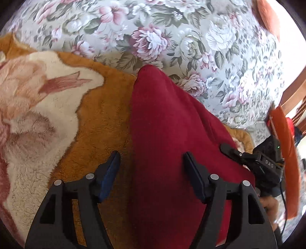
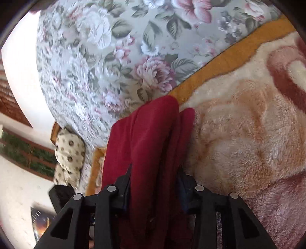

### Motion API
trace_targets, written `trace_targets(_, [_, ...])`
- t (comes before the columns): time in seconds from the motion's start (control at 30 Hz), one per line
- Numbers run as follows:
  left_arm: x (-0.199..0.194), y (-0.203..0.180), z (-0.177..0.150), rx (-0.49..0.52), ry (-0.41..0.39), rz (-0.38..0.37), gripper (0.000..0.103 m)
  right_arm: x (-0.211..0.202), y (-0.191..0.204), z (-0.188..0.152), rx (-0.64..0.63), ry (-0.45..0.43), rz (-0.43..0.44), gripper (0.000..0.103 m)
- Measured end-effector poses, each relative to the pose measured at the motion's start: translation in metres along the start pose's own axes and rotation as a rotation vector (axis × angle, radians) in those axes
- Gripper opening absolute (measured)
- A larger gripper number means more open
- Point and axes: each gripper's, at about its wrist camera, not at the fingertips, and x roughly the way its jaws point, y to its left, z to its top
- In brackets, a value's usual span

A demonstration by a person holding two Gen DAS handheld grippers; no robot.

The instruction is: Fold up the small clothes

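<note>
A dark red fleece garment (image 1: pixel 166 134) hangs bunched over the plush blanket. In the left wrist view my left gripper (image 1: pixel 152 172) is open, its jaws wide apart, one finger over the orange blanket and the other over the red cloth. The right gripper (image 1: pixel 239 153) shows at the right edge of that view, at the garment's edge. In the right wrist view my right gripper (image 2: pixel 154 182) is shut on the red garment (image 2: pixel 153 138), which hangs in folds between its fingers and hides the pads.
An orange, cream and pink plush blanket (image 1: pixel 57 115) lies under the garment, also seen in the right wrist view (image 2: pixel 248 124). A floral bedsheet (image 1: pixel 172 38) lies beyond. An orange cushion (image 1: pixel 267 17) sits far right. A dotted pillow (image 2: pixel 68 151) lies at the bed's edge.
</note>
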Motion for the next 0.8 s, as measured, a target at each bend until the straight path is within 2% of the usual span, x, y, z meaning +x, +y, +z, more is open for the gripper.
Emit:
trace_targets(0.07, [-0.007, 0.005, 0.002, -0.021, -0.003, 0.003, 0.069, -0.002, 0.004, 0.004, 0.010, 0.010, -0.010, 0.039])
trace_targets(0.1, [-0.015, 0.004, 0.005, -0.023, -0.033, 0.019, 0.068, -0.008, 0.009, 0.006, 0.001, -0.007, -0.025, 0.040])
trace_targets(0.17, [-0.040, 0.001, 0.009, -0.015, -0.132, 0.025, 0.068, -0.029, 0.022, 0.005, -0.042, -0.091, -0.057, 0.041])
trace_targets(0.2, [-0.053, -0.001, 0.010, -0.001, -0.188, 0.013, 0.068, -0.046, 0.037, 0.004, -0.103, -0.148, -0.070, 0.041])
trace_targets(0.23, [-0.065, -0.005, 0.010, 0.018, -0.228, -0.013, 0.068, -0.059, 0.052, 0.000, -0.185, -0.183, -0.080, 0.041])
trace_targets(0.27, [-0.071, -0.010, 0.010, 0.034, -0.244, -0.051, 0.068, -0.072, 0.079, -0.009, -0.334, -0.207, -0.091, 0.041])
trace_targets(0.33, [-0.071, -0.023, 0.007, 0.085, -0.222, -0.124, 0.068, -0.077, 0.119, -0.037, -0.602, -0.171, -0.064, 0.041])
trace_targets(0.37, [-0.066, -0.030, 0.004, 0.115, -0.199, -0.119, 0.067, -0.075, 0.136, -0.057, -0.745, -0.117, -0.048, 0.039])
trace_targets(0.4, [-0.058, -0.037, 0.001, 0.145, -0.164, -0.090, 0.066, -0.065, 0.151, -0.082, -0.902, -0.052, -0.092, 0.039])
trace_targets(0.47, [-0.043, -0.042, -0.004, 0.166, -0.105, -0.058, 0.066, -0.050, 0.152, -0.101, -1.001, 0.014, -0.174, 0.037])
trace_targets(0.53, [-0.031, -0.043, -0.009, 0.176, -0.063, -0.014, 0.066, -0.032, 0.136, -0.106, -1.025, 0.102, -0.256, 0.032])
trace_targets(0.57, [-0.027, -0.043, -0.010, 0.181, -0.053, -0.001, 0.066, -0.023, 0.119, -0.104, -1.024, 0.142, -0.351, 0.023])
trace_targets(0.6, [-0.024, -0.043, -0.012, 0.185, -0.044, -0.009, 0.066, -0.018, 0.105, -0.100, -1.001, 0.176, -0.397, 0.019])
trace_targets(0.63, [-0.024, -0.044, -0.014, 0.191, -0.048, 0.001, 0.066, -0.016, 0.094, -0.095, -0.963, 0.194, -0.389, 0.019])
trace_targets(0.7, [-0.022, -0.048, -0.018, 0.211, -0.064, 0.019, 0.070, -0.023, 0.084, -0.087, -0.902, 0.189, -0.320, 0.019])
trace_targets(0.8, [-0.014, -0.059, -0.022, 0.271, -0.096, 0.051, 0.080, -0.025, 0.080, -0.084, -0.866, 0.194, -0.307, 0.019])
